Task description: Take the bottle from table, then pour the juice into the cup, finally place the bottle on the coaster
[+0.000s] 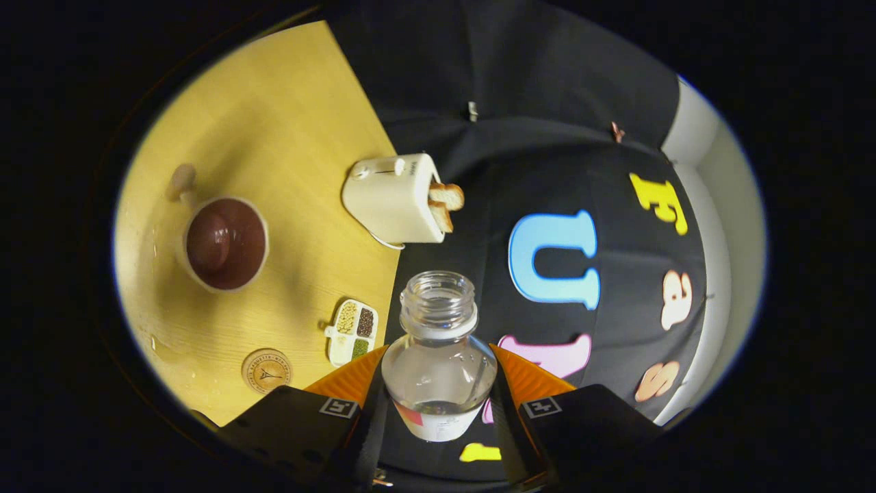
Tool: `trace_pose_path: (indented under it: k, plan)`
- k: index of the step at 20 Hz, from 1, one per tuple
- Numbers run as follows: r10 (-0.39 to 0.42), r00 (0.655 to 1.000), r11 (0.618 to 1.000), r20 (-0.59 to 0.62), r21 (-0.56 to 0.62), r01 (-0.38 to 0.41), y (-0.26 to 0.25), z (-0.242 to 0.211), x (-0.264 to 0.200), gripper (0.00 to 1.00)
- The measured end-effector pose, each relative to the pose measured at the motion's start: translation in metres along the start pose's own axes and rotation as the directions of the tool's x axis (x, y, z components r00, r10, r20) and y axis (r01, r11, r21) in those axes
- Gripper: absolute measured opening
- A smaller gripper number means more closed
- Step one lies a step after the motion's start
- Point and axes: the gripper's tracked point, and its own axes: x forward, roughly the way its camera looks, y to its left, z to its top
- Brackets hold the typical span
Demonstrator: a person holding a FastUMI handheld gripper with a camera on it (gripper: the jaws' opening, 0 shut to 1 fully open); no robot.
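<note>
Bottle (438, 356) clamped btwn hand-held gripper (438, 383) fingers, cup (226, 243) w/ juice well apart.

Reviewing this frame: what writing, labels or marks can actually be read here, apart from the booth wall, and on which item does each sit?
None can be read.
coaster: ring of print around an emblem, too small.
toaster: small dark mark, blurred.
bottle, held between the gripper fingers: label shows only colour patches.
Gripper body: square coded markers, not text.
</note>
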Motion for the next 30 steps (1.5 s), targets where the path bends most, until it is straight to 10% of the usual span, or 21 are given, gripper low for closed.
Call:
trace_pose_path:
  k: [4,8,15,19,25,30]
  plan:
    - [0.039,0.994,0.955,-0.099,0.296,-0.008,-0.019,-0.033,-0.016,0.71]
    - [0.123,0.980,0.808,-0.154,0.589,-0.009,-0.024,-0.063,-0.021,0.72]
    - [0.210,0.977,0.315,0.026,0.944,-0.093,-0.027,-0.088,-0.013,0.72]
    - [0.155,0.977,0.121,0.148,0.978,-0.168,-0.024,-0.102,-0.002,0.72]
    - [0.165,0.959,0.025,0.231,0.971,-0.238,0.029,-0.111,0.024,0.72]
    - [0.193,0.954,0.062,0.229,0.968,-0.245,0.077,-0.114,0.051,0.73]
